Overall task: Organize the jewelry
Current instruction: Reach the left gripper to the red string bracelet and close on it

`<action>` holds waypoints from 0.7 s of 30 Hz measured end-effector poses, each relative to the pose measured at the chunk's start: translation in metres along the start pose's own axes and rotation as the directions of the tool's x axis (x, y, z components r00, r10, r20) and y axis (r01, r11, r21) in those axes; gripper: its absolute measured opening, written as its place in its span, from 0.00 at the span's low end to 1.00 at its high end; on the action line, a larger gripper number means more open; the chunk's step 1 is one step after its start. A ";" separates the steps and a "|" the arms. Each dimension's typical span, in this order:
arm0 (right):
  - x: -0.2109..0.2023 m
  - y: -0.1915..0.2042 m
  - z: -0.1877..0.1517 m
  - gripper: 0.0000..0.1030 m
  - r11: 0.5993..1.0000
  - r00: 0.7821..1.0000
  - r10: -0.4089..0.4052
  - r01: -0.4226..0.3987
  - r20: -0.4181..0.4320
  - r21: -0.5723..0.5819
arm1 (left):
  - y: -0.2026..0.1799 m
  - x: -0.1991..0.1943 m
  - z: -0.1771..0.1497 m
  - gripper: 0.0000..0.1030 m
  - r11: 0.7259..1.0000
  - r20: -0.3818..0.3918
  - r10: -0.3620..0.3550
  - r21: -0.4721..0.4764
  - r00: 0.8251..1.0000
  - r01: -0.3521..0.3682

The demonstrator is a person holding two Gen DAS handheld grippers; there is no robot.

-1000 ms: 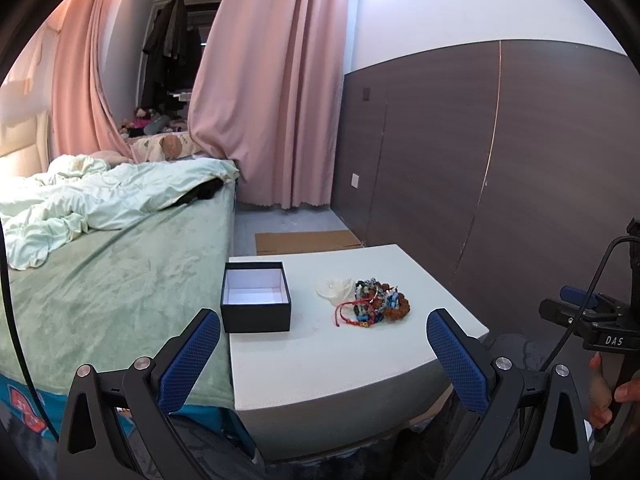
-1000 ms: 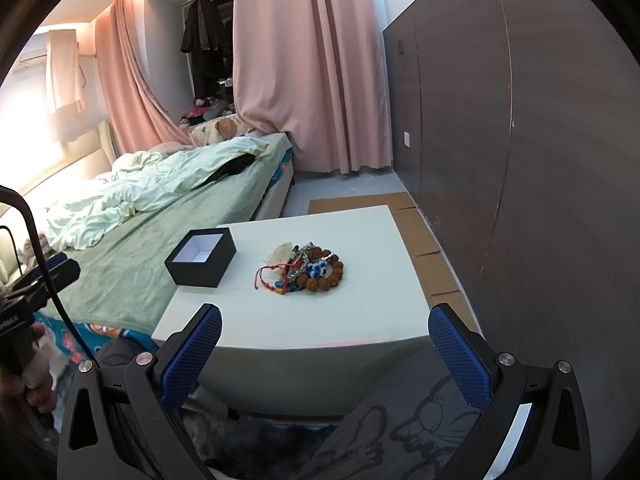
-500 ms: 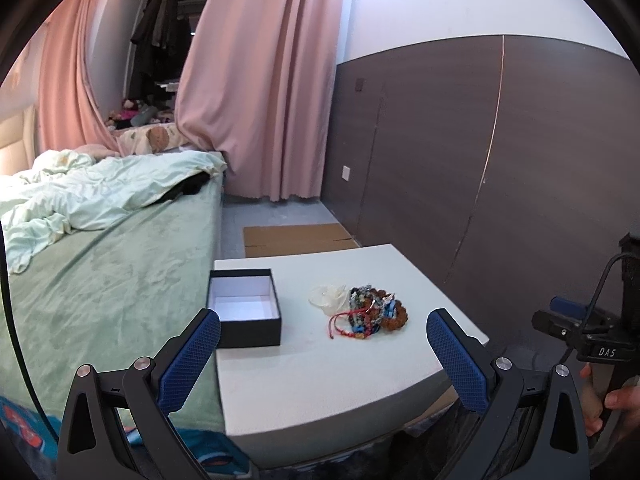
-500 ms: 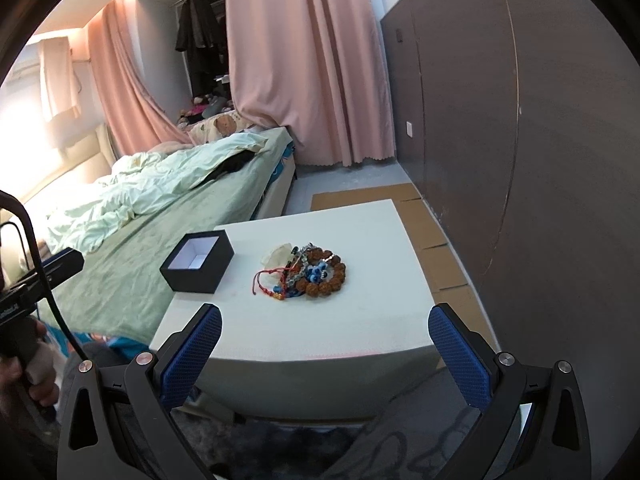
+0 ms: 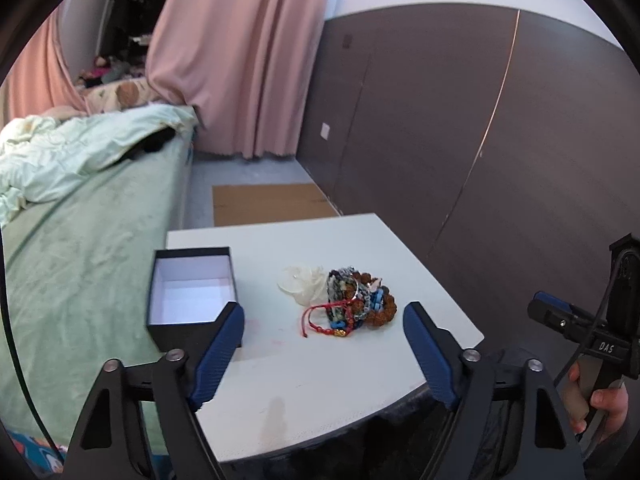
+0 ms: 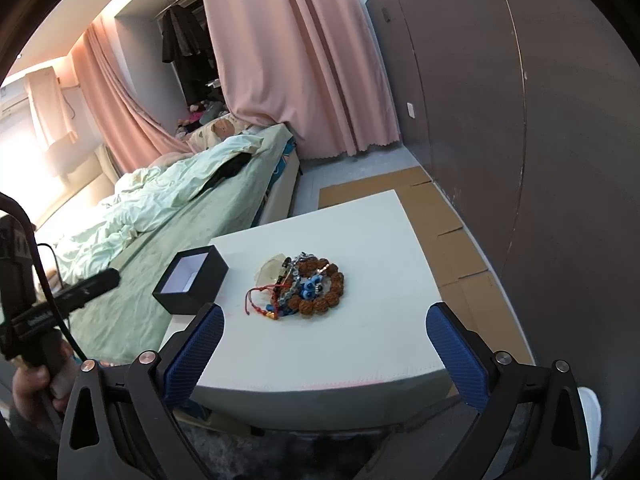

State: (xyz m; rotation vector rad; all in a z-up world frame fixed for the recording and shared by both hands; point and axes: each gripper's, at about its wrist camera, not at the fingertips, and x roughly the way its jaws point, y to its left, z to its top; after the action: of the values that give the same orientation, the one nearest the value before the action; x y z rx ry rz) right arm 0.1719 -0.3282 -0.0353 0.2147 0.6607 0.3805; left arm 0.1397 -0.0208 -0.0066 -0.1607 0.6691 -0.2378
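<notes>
We hold both grippers above the table's (image 5: 320, 380) near edge: the left gripper (image 5: 324, 344) has just been closing yet stays apart and empty, the right gripper (image 6: 324, 344) wide apart. The jewelry (image 5: 352, 304) lies heaped mid-table, just right of the open box (image 5: 192, 292).

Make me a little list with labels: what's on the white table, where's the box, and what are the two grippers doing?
table: white table, beside a bed
box: black box, lid off, white inside, nothing in it, on the table's bed side
jewelry: pile of bracelets, with brown beads, blue beads and a red cord, mid-table, apart from the box
left gripper: open, its jaws have just been closing, nothing between them
right gripper: open, holding nothing
task stage: no jewelry in the box yet
</notes>
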 end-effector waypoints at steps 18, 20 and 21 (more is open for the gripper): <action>0.053 -0.039 -0.007 0.81 0.992 0.993 0.001 0.013 -0.114 0.125 | 0.008 0.128 -0.002 0.51 0.995 -0.269 -0.008 0.095 0.963 0.034; 0.059 -0.042 -0.007 0.76 0.991 0.992 0.018 0.000 -0.128 0.137 | 0.010 0.139 -0.003 0.51 0.994 -0.280 0.001 0.105 0.960 0.029; 0.063 -0.043 -0.007 0.75 0.990 0.991 0.025 -0.005 -0.135 0.144 | 0.011 0.143 -0.003 0.51 0.994 -0.286 0.006 0.108 0.958 0.026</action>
State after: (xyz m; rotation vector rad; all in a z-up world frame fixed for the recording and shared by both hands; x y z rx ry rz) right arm 0.2250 -0.3413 -0.0893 0.3324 0.8229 0.3649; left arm 0.2483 -0.0491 -0.0964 -0.0219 0.9413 -0.3107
